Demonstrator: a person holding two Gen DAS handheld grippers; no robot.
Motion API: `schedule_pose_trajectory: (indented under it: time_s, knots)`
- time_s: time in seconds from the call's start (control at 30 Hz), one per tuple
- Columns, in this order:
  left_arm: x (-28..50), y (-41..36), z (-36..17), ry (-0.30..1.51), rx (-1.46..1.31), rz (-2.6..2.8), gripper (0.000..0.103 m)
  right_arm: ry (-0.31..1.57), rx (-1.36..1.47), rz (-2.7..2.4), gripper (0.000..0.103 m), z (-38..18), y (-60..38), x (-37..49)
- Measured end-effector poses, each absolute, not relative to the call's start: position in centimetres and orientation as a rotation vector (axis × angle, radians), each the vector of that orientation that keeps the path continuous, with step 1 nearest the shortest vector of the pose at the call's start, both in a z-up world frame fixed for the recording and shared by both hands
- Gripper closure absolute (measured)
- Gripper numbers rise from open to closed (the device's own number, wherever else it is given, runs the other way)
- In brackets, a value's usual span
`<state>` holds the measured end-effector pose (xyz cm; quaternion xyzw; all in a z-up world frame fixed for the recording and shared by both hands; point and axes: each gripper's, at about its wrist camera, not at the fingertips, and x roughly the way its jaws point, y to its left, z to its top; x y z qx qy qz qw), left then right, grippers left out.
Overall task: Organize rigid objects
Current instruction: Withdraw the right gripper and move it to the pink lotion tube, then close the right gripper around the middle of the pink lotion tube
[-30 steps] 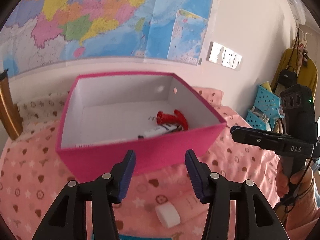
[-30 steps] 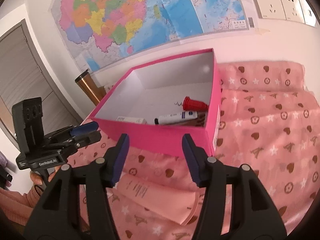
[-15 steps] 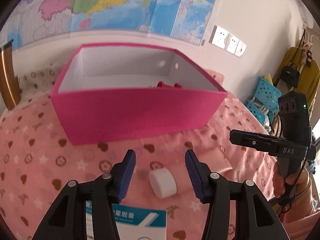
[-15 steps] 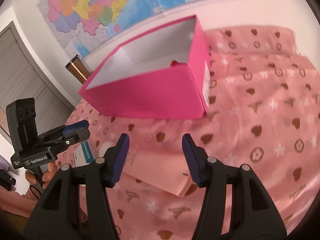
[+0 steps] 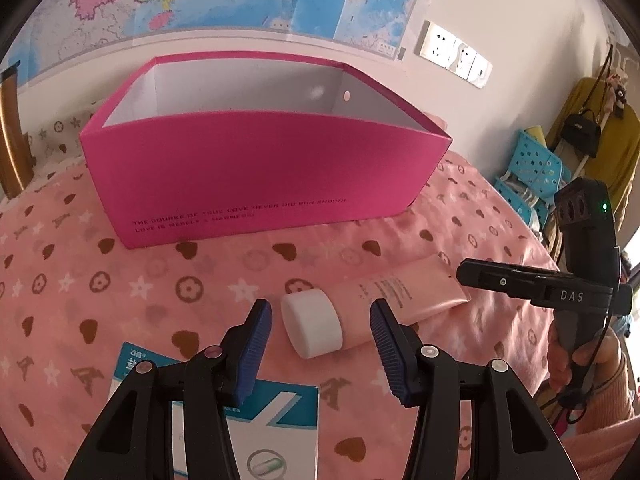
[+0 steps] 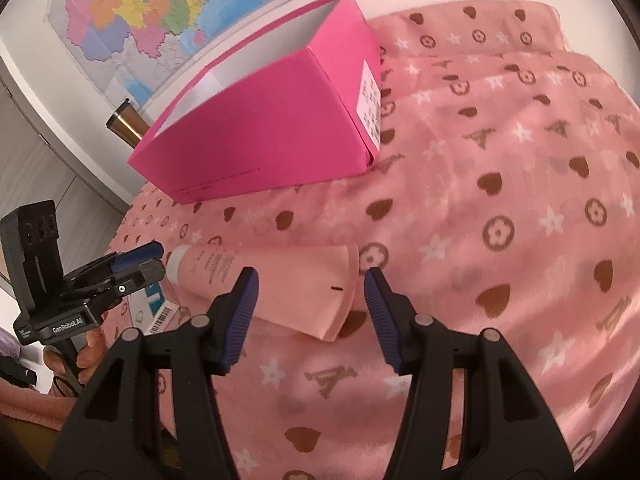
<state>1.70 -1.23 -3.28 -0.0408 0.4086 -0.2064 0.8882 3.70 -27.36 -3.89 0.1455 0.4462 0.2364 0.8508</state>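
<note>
A pink tube [image 5: 404, 294] with a white cap [image 5: 313, 326] lies on the pink patterned cloth in front of the magenta box [image 5: 256, 176]. My left gripper [image 5: 320, 344] hangs open just above the cap end, which shows between its blue pads without touching them. My right gripper [image 6: 308, 308] is open over the flat crimped end of the tube [image 6: 280, 280], pads apart from it. The right gripper [image 5: 520, 280] also shows at the right in the left wrist view, and the left gripper [image 6: 132, 264] at the left in the right wrist view. The box's contents are hidden by its front wall.
A white and blue medicine carton [image 5: 248, 420] lies under my left gripper. A copper flask [image 6: 126, 126] stands behind the box [image 6: 272, 120]. A map and wall sockets [image 5: 452, 54] are on the wall. Blue baskets [image 5: 532, 176] and hanging clothes stand at the right.
Both grippers have sunk toward the cloth and closed in on the tube. The box's inside, with a red thing and a pen, has dropped out of sight behind its wall.
</note>
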Motion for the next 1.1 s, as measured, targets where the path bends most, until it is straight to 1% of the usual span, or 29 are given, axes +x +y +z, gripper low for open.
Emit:
schedule_pose_trajectory:
  time_s: [0.43,1.1]
  knots:
    - [2.0,-2.0,-4.0,0.884,-0.075,-0.454,0.052,0.948,0.317,0.506,0.046,-4.8,-26.6,3.4]
    - [1.8,-2.9,-3.9,0.885,-0.058,-0.442,0.052,0.941,0.308,0.496,0.045,-4.8,-26.3,3.5]
